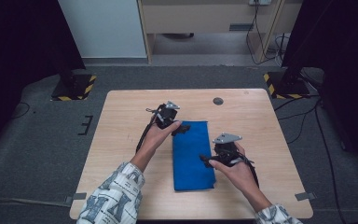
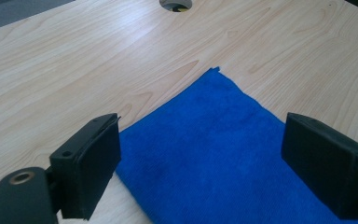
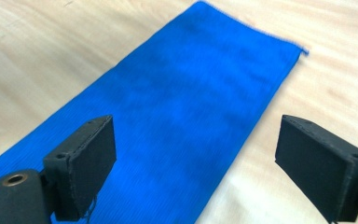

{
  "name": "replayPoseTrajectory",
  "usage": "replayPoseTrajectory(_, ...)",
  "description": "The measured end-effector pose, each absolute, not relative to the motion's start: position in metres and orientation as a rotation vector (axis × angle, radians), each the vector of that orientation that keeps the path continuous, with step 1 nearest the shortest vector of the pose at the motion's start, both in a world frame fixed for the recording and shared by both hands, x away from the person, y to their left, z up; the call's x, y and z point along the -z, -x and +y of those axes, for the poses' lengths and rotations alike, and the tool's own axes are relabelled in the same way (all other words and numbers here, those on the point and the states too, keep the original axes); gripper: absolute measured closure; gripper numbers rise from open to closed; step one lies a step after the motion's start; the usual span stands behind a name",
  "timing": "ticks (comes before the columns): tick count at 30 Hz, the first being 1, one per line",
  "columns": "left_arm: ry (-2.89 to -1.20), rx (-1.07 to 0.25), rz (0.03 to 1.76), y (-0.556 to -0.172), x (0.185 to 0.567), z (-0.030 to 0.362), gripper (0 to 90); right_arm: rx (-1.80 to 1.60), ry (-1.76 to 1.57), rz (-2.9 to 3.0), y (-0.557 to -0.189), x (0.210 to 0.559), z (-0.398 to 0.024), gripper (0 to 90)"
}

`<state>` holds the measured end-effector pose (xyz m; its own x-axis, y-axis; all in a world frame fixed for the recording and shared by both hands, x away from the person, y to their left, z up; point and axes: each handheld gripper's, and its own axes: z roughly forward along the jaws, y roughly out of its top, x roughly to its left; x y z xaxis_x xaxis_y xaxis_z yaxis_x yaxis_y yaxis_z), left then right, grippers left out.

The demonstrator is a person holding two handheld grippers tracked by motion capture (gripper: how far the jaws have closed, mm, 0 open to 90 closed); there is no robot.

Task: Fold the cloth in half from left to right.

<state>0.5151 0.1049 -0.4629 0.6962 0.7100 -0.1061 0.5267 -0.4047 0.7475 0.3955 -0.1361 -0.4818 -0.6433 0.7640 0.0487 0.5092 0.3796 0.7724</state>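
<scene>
Two grippers over one folded blue cloth point(image 1: 192, 156), lying flat on the pale wooden tabletop point(image 1: 121, 116) as a long narrow strip running from near the person's edge toward the middle. Left gripper point(image 1: 182, 128) in the left hand point(image 1: 156, 136), at the far left corner of the cloth, jaws pointing across its far end. Right gripper point(image 1: 204, 160) in the right hand point(image 1: 235, 171), at the right long edge of the cloth, about halfway along, jaws pointing left over the fabric. Seen along the left gripper point(image 2: 200, 158): both black jaws spread wide, nothing pinched, blue cloth point(image 2: 214, 149) lying flat between and beyond them with one corner pointing away toward the bare wood point(image 2: 98, 56). Seen along the right gripper point(image 3: 196, 163): jaws likewise spread wide and gripping nothing, the cloth point(image 3: 168, 121) stretching away below as a smooth band, its right edge passing between the jaws, light wood point(image 3: 331, 84) at either side. No contact visible between the jaw pads and the fabric in either gripper view. Round cable hole point(image 1: 218, 101) in the tabletop beyond the cloth, well apart from it. Patterned sleeves point(image 1: 116, 198) on both forearms at the near edge. Grey carpet point(image 1: 37, 154) around the table, two black stands with yellow-black striped bases point(image 1: 74, 87) at the far corners.
</scene>
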Motion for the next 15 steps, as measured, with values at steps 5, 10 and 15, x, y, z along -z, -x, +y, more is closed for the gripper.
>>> replayPoseTrajectory(5,-2.098,-0.299,0.954,-0.515,0.461,0.118,10.8,-1.122,-1.09,2.353,-0.422,0.48,-0.133,15.0)
replayPoseTrajectory(10,-2.099,-0.304,0.946,-0.511,0.458,0.121,10.8,-1.136,-1.104,2.35,-0.441,0.476,-0.132,18.5)
replayPoseTrajectory(15,-2.104,-0.329,0.94,-0.506,0.457,0.126,11.3,-1.105,-1.117,2.373,-0.456,0.475,-0.129,21.2)
